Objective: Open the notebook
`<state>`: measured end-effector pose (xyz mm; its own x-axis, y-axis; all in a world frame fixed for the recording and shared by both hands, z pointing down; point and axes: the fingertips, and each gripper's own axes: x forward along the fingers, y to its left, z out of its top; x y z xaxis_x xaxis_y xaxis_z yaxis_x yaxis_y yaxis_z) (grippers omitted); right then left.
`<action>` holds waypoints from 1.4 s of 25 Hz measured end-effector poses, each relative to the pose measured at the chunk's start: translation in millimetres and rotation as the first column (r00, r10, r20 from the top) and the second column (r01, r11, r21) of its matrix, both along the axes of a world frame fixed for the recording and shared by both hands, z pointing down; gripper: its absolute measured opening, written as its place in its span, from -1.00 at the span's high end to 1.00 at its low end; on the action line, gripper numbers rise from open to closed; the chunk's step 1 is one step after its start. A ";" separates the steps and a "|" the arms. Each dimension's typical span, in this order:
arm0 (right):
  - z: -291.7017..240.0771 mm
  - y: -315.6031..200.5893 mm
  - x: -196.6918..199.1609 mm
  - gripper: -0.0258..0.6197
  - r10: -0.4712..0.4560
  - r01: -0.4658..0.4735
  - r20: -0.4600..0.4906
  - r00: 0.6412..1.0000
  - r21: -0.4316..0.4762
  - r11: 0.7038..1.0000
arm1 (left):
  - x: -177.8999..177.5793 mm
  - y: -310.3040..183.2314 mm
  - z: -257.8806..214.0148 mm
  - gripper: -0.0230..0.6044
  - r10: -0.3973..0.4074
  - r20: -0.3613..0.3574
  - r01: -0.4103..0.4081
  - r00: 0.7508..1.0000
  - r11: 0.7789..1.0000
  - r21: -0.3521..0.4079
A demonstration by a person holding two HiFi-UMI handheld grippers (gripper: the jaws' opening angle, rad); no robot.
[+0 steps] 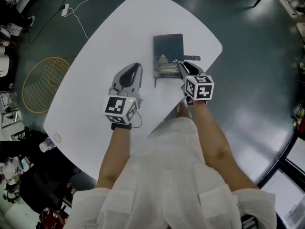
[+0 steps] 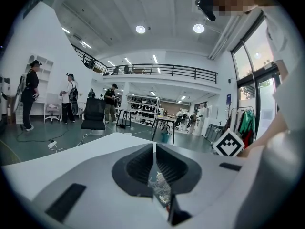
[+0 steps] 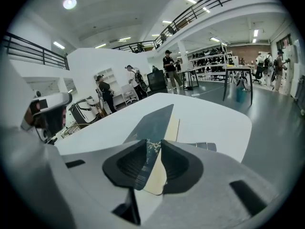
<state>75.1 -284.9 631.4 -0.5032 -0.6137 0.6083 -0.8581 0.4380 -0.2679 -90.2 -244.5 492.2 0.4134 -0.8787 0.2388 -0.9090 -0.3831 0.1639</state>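
Observation:
A dark blue notebook [image 1: 167,51] with a building printed on its cover lies on the white table [image 1: 105,46]. My right gripper [image 1: 181,65] is at its near right corner. In the right gripper view that gripper [image 3: 153,144] is shut on the cover's corner, and the cover [image 3: 155,120] stands raised with cream pages [image 3: 171,128] showing beside it. My left gripper [image 1: 137,67] rests on the table left of the notebook, apart from it. Its fingertips meet with nothing held [image 2: 154,149], and a strip of the notebook [image 2: 161,187] shows past them.
A dark strap [image 1: 192,58] sticks out from the notebook's right side. The table's right edge [image 1: 217,51] is close behind it. On the floor are a yellow wire basket [image 1: 45,82] and a white cable [image 1: 78,18]. People and a black chair [image 2: 93,113] stand far off.

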 end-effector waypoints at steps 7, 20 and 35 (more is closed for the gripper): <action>-20.0 -2.2 -6.9 0.65 -0.016 0.016 -0.006 1.000 0.043 0.999 | -8.1 2.2 -10.5 0.86 -0.021 -0.012 0.021 1.000 1.000 0.023; -56.0 0.7 -33.9 0.69 -0.065 0.065 -0.004 0.998 0.118 0.991 | -34.1 16.0 -30.5 0.86 -0.079 -0.029 0.081 0.996 0.995 0.066; -94.9 10.8 -118.0 0.65 -0.204 0.195 0.024 0.979 0.201 0.960 | -94.5 42.3 -43.0 0.86 -0.192 -0.042 0.195 0.981 0.976 0.093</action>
